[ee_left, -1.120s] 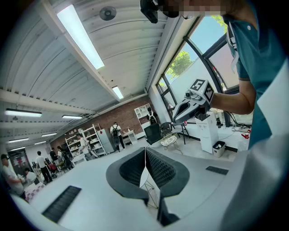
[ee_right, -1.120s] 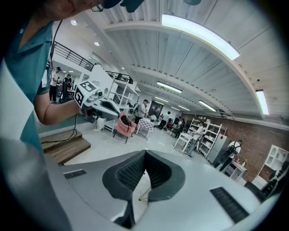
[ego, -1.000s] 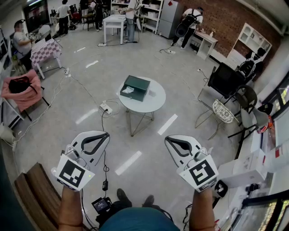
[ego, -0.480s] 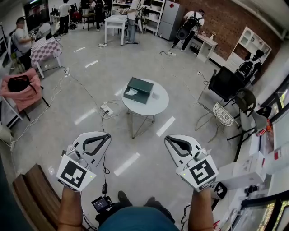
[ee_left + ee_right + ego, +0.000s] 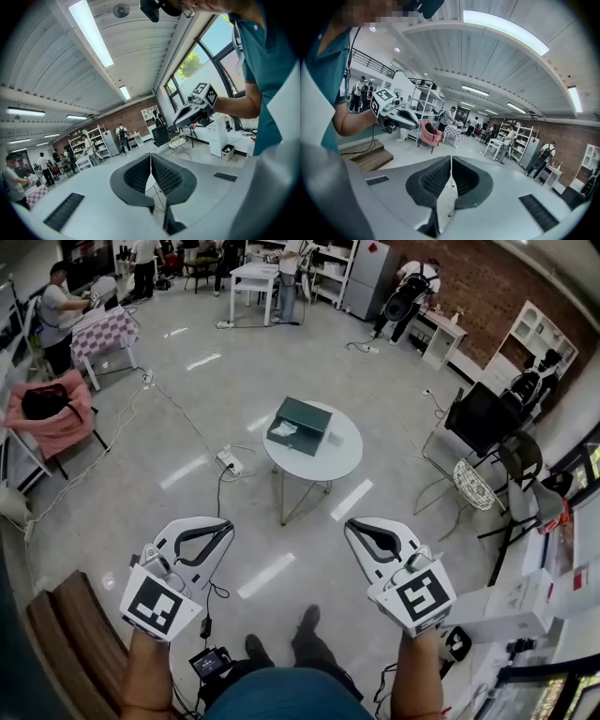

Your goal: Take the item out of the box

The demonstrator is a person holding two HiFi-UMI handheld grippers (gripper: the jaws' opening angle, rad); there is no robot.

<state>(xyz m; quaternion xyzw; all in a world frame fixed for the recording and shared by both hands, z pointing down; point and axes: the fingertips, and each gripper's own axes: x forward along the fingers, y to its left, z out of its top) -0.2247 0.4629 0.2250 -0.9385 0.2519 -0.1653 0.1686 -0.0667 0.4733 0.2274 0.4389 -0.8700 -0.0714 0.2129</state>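
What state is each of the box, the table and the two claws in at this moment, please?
box, on the table, white item showing at its left end
table, upright, bears the box
left claw, shut, empty, short of the table
right claw, shut, empty, short of the table

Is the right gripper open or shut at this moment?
Shut. In the right gripper view, the right gripper has its jaw tips pressed together, with nothing held between them.

1. A dark green rectangular box [image 5: 302, 425] stands open on a small round white table [image 5: 342, 460], with a white item [image 5: 284, 428] inside.
2. The left gripper [image 5: 225, 525] and right gripper [image 5: 348, 524] are held well apart from the table, jaws together.
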